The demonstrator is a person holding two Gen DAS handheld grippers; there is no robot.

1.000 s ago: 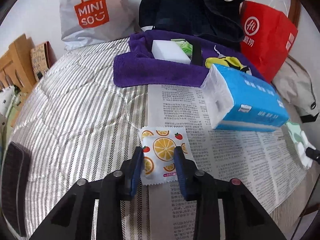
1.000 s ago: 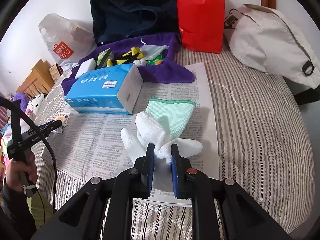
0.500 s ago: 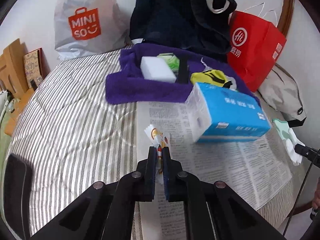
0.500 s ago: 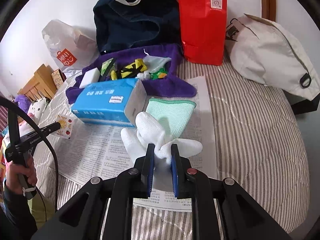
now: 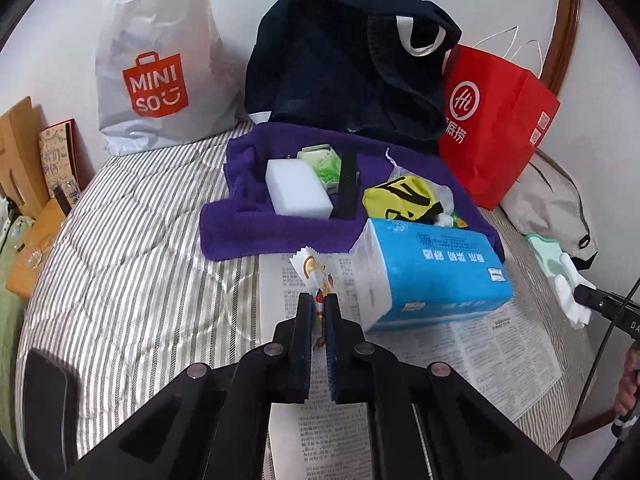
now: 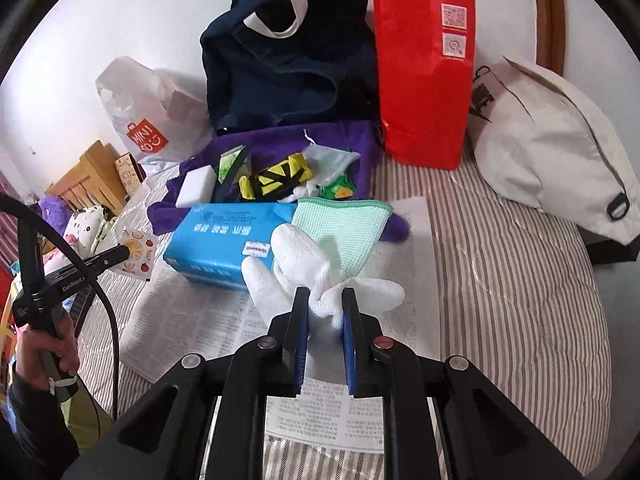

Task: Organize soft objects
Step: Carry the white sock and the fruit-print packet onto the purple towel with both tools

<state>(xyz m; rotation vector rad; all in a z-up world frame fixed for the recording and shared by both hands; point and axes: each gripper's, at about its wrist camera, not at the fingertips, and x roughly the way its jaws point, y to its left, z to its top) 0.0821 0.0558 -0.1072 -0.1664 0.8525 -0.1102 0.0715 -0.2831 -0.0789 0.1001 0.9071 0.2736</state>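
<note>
The purple towel [image 5: 276,232] lies far ahead. My right gripper [image 6: 324,300] pinches the white glove [image 6: 312,268] above the newspaper [image 6: 192,320]; my left gripper [image 5: 319,305], nearer the towel, pinches the small orange-print packet [image 5: 310,270].

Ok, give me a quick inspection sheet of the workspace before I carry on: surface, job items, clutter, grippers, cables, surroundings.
Surface: striped bedding with newspaper spread on it.
Job's things: fruit-print packet and white glove gripped; purple towel holds white sponge and yellow-black item; blue tissue pack on the newspaper.
Clutter: Miniso bag, navy bag, red paper bag, beige bag.
Grippers: left gripper shut on the packet; right gripper shut on the glove.
Cables: black cable beside the left gripper's handle.
Surroundings: white wall, wooden furniture.
</note>
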